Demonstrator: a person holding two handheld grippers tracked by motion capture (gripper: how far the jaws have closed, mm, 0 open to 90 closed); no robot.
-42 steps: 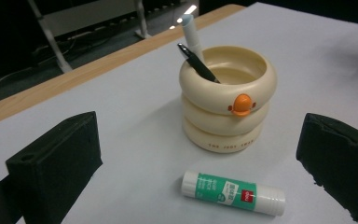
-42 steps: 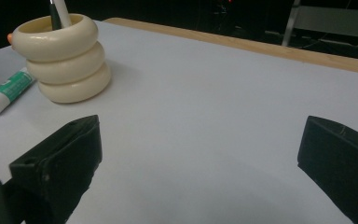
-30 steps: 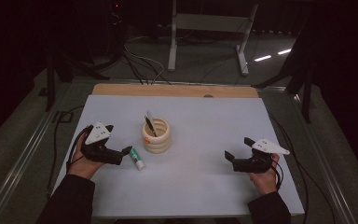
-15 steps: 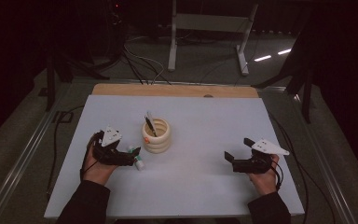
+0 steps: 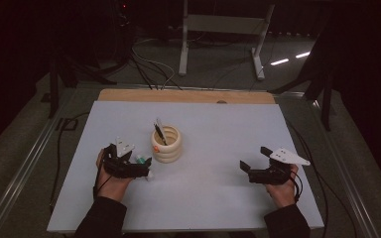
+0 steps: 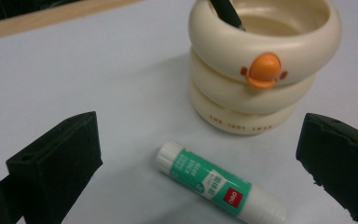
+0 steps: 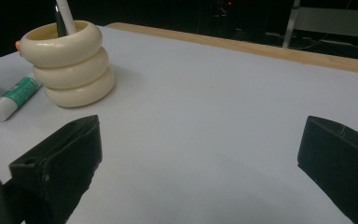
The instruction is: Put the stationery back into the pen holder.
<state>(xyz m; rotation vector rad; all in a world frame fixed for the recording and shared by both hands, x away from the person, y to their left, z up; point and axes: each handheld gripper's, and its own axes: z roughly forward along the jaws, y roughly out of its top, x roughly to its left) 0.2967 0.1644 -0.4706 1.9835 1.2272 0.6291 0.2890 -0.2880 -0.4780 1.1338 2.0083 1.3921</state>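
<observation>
The left gripper [image 5: 148, 167] is spread wide, with the glue stick [image 6: 220, 187] lying flat between its jaws, just beside the duck-faced pen holder [image 6: 265, 65]. It's probably best lowered so the tube gets pinched mid-body, square across, and the holder isn't bumped. The right gripper [image 5: 244, 171] is parked open, well apart.
</observation>
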